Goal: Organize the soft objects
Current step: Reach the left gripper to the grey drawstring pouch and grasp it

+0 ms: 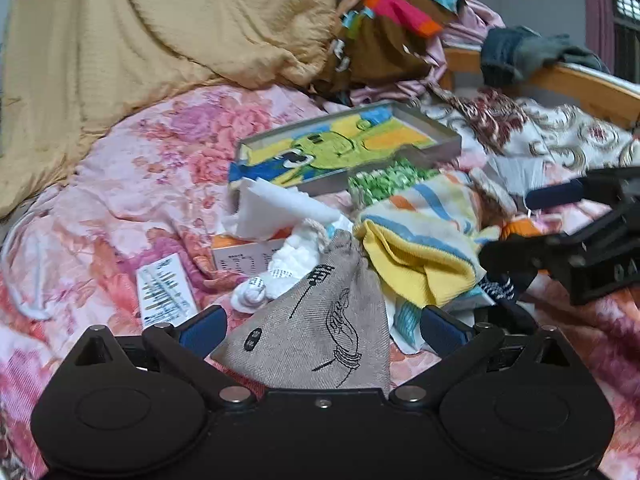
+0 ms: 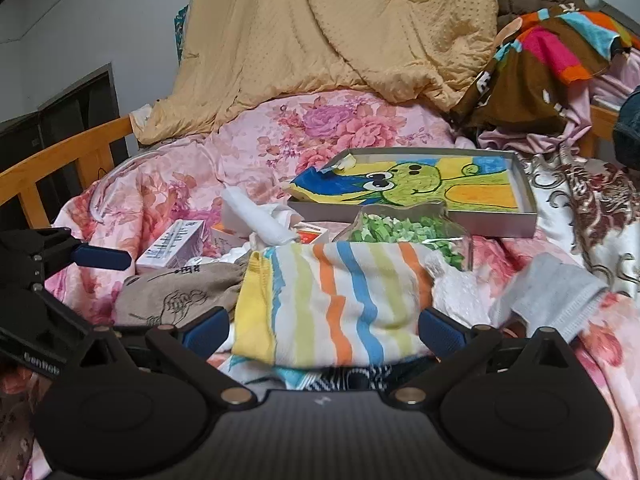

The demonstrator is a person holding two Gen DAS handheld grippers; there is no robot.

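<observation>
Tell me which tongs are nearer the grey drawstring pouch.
Left. The left tongs are open with the grey drawstring pouch lying between their fingers. The right tongs straddle the striped towel, with the pouch off to their left.

The bedsheet (image 2: 328, 128) is pink with flowers. The towel (image 2: 340, 300) has orange, blue and yellow stripes. The pouch (image 1: 320, 332) is grey with black drawings.

Around the one shallow grey tray (image 2: 500, 226) with the frog drawing lay one striped towel (image 2: 340, 300), one grey drawstring pouch (image 1: 320, 336), one grey sock (image 2: 556, 296) and two small cartons (image 2: 172, 250) (image 2: 312, 236). Behind the tray was one tan quilt (image 2: 340, 28). Two grippers (image 1: 324, 328) (image 2: 324, 328) showed.
</observation>
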